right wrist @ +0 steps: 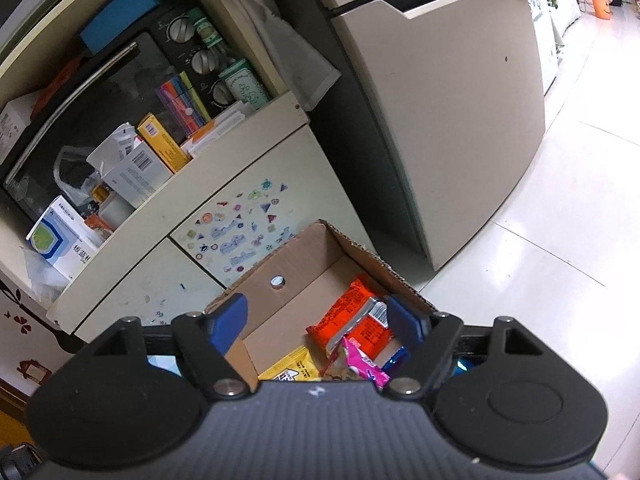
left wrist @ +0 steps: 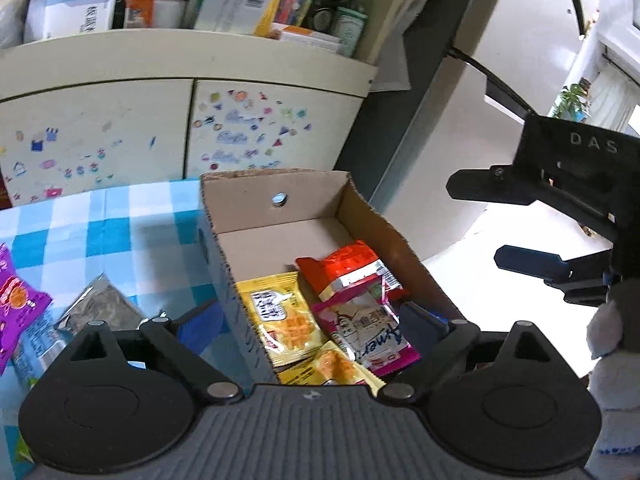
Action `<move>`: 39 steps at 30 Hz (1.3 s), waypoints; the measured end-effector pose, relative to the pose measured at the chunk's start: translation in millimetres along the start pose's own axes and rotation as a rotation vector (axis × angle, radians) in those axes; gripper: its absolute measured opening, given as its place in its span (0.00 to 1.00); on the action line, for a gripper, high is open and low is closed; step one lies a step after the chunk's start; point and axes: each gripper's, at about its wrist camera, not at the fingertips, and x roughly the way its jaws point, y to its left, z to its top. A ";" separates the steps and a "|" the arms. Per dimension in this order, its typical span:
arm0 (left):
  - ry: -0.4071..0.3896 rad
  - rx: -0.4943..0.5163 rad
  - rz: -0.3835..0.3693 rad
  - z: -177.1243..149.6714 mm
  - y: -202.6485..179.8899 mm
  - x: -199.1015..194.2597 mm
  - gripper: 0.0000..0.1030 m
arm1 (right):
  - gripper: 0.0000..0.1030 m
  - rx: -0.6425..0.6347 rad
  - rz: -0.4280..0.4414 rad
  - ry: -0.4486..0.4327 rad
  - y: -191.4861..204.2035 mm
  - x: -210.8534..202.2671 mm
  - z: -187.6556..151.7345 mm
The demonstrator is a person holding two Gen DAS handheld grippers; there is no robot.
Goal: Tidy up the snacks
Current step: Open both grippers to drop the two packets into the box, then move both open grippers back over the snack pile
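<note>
An open cardboard box stands on the blue checked tablecloth. In it lie a yellow packet, a red-orange packet, a pink and white packet and a second yellow packet. My left gripper is open above the box's near end, one finger outside the left wall, and it holds nothing. In the right wrist view my right gripper is open and empty over the same box, above the orange packet and the pink packet. The right gripper also shows right of the box.
Left of the box, a purple packet, a silver packet and a pale blue packet lie on the cloth. A cream cabinet with stickers stands behind. Its shelf holds boxes. White floor lies to the right.
</note>
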 end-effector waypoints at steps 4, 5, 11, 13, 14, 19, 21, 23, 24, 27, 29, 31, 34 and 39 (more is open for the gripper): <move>0.001 0.004 0.034 1.5 5.4 -5.2 0.95 | 0.75 -0.016 0.016 0.007 5.8 2.4 -1.7; 0.002 0.004 0.044 2.5 7.5 -6.9 0.95 | 0.75 -0.022 0.018 0.008 7.5 2.9 -2.3; 0.008 -0.006 0.109 12.4 29.3 -20.5 0.95 | 0.75 -0.047 0.037 0.012 15.7 5.3 -4.3; 0.003 0.005 0.139 17.2 39.4 -28.5 0.95 | 0.75 -0.058 0.048 0.014 19.4 6.0 -5.4; -0.002 0.006 0.149 19.0 44.4 -32.4 0.95 | 0.75 -0.066 0.053 0.014 21.9 6.3 -6.3; -0.034 -0.069 0.209 34.9 81.3 -54.3 0.95 | 0.75 -0.115 0.066 0.013 33.2 7.7 -10.3; -0.046 -0.107 0.238 40.9 95.7 -60.9 0.95 | 0.76 -0.137 0.073 0.014 38.4 8.2 -12.3; -0.056 -0.131 0.260 44.9 106.1 -66.2 0.95 | 0.76 -0.161 0.082 0.015 43.3 8.7 -14.5; -0.057 -0.143 0.271 46.4 111.5 -68.5 0.95 | 0.76 -0.173 0.087 0.014 45.7 9.0 -15.8; -0.051 -0.177 0.293 48.3 126.4 -72.5 0.95 | 0.76 -0.207 0.102 0.013 53.2 9.6 -19.6; -0.048 -0.190 0.321 47.5 136.2 -74.4 0.95 | 0.76 -0.227 0.121 0.015 58.3 9.8 -22.5; -0.038 -0.208 0.348 45.8 147.9 -75.2 0.95 | 0.76 -0.250 0.143 0.018 64.0 10.2 -26.1; -0.024 -0.238 0.394 42.0 165.9 -74.7 0.95 | 0.76 -0.297 0.179 0.022 74.0 10.4 -32.7; 0.002 -0.312 0.462 35.9 196.5 -66.8 0.95 | 0.76 -0.375 0.240 0.044 91.8 13.7 -46.4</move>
